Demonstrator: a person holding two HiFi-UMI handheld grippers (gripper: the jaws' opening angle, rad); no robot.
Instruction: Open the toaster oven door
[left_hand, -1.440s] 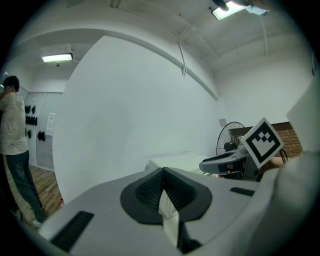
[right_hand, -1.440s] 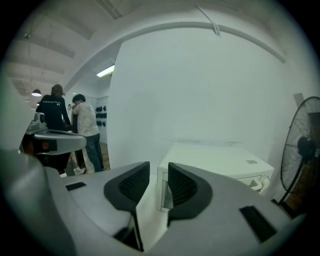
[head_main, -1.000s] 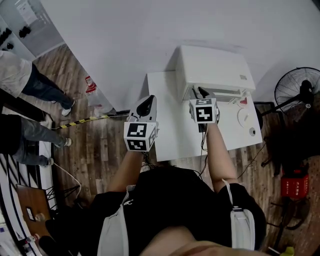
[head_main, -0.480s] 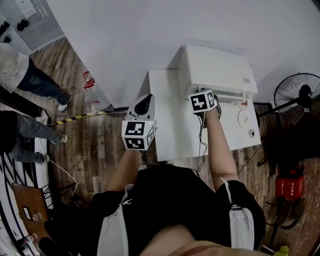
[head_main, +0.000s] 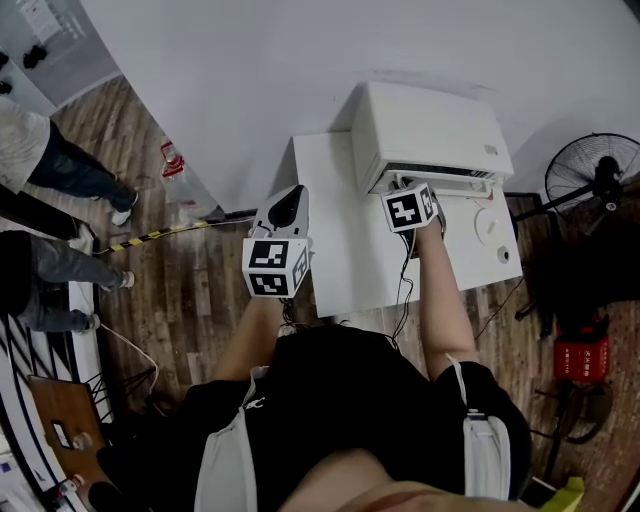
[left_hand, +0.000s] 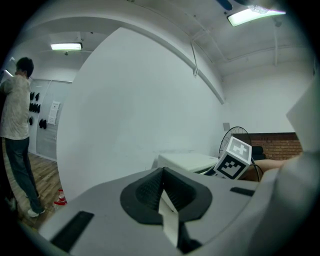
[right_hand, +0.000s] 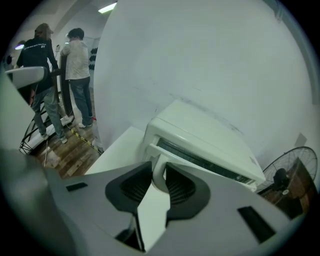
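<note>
The oven (head_main: 430, 130) sits at the back of the table (head_main: 340, 250) against the curved wall, with its door (right_hand: 205, 161) facing the person. The reach is done. The right gripper (right_hand: 159, 172) is at the oven's front, near its left end, and the door's white handle (right_hand: 155, 156) stands between its jaws. Those jaws are closing, and in the right gripper view both pads look to be already against the handle's sides, so the grip is just being made. The door itself does not seem to have been brought down. The dark strip along the oven's front may be the window glass or a first crack of opening, and from these angles I cannot say which. What is left, as I judge it, is nearly the whole opening: the grip has to firm up, then the handle must be drawn away from the oven and down in an arc until the door lies open over the table in front of it. The left gripper (left_hand: 162, 174) has no part in this so far. It hangs to the left of the oven and well apart from it, off the table's edge, with its jaws closed together on nothing.
</note>
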